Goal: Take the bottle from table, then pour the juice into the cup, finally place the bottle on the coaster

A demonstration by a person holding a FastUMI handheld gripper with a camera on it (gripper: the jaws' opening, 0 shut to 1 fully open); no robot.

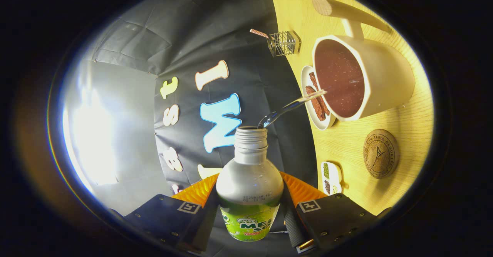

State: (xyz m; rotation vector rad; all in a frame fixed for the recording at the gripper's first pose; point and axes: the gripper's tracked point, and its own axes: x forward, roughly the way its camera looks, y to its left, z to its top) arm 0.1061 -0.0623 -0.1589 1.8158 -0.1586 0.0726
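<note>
Both fingers of the gripper [249,214] press on the bottle [249,189], one on each flank of its body, so the jaws are clamped on it. Its long axis runs straight ahead from the jaws toward 12 o'clock, with the open threaded neck farthest out. From that mouth a thin clear stream [290,106] arcs toward 1 o'clock and meets the near rim of the cup [379,81]. The whole scene is rolled, so the table [408,130] stands like a wall at 3 o'clock; I judge the pour is under way. The cup is a matte, pale, thick-walled mug holding dark reddish liquid with specks of foam. The bottle is smooth brushed metal with a glossy green label low down. The coaster [380,153], a round brown disc with embossed marks, lies on the pale wood grain at about 2 o'clock from the jaws, just beside the cup and nearer than it, so the next move turns on uprighting the bottle and carrying it that way.
</note>
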